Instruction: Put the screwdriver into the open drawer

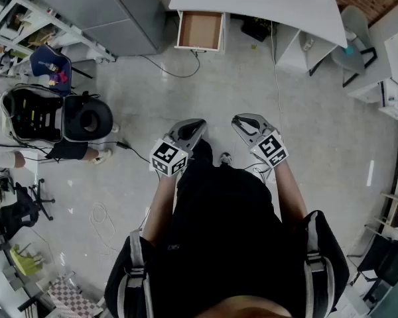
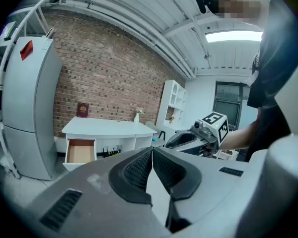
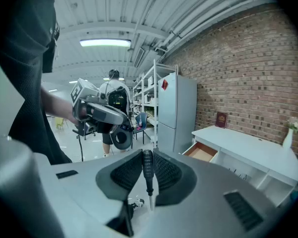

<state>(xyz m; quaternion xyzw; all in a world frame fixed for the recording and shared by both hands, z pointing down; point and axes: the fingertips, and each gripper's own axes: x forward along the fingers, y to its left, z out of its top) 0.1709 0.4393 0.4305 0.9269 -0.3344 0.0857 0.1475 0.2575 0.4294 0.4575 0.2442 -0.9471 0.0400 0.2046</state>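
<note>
My right gripper (image 3: 148,168) is shut on a screwdriver (image 3: 147,167) with a black handle, its thin metal shaft pointing down between the jaws. The left gripper (image 2: 152,157) is shut with nothing in it. In the head view both grippers, left (image 1: 196,124) and right (image 1: 241,120), are held side by side in front of the person's body, over the grey floor. The open drawer (image 1: 200,30), wooden inside and empty, juts from the left end of a white desk (image 1: 265,2) far ahead. It also shows as the drawer (image 2: 80,151) and the drawer (image 3: 202,152) in the gripper views.
A grey fridge (image 1: 113,12) stands left of the drawer. A person with a black pack and a round black piece of gear (image 1: 53,116) is at the left, and cables (image 1: 176,71) trail on the floor. White shelving (image 1: 305,48) stands beside the desk, and a grey chair (image 1: 355,35).
</note>
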